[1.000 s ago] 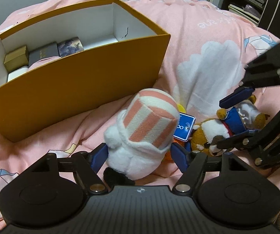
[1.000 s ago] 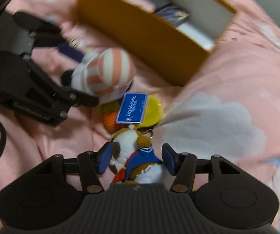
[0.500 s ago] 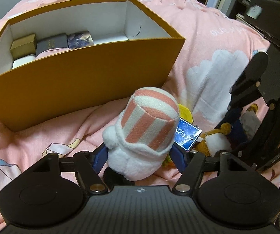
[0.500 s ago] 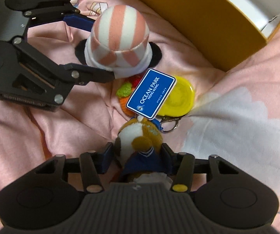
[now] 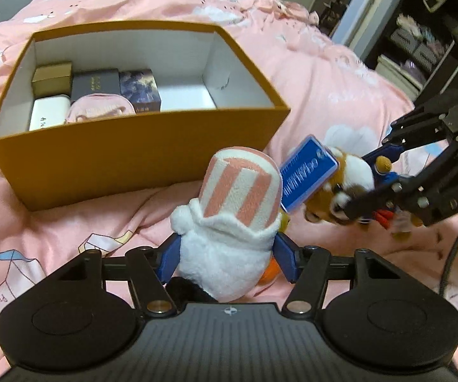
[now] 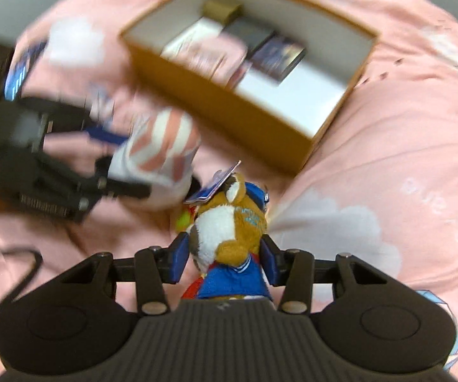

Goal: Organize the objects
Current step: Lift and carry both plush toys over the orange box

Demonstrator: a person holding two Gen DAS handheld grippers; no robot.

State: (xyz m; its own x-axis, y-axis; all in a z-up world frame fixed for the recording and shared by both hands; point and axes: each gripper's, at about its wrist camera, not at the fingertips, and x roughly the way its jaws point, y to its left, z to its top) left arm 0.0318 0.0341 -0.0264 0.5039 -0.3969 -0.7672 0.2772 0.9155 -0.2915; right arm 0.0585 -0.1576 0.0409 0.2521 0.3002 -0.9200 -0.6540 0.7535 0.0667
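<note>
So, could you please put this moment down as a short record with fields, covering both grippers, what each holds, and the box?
left gripper: jaws have just been closing, pads pressed on the striped plush
right gripper: jaws have just been closing, gripping the brown plush
blue tag: hangs from the brown plush, beside the striped plush
box: open, on the pink bedding
box contents: several small boxes at one end, other end bare

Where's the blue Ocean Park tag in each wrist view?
Left wrist: blue tag right of centre, flat-on, between the striped-hat plush and the brown plush.
Right wrist: tag at centre, edge-on, above the brown plush's head.
Shared landmark: the orange box.
</note>
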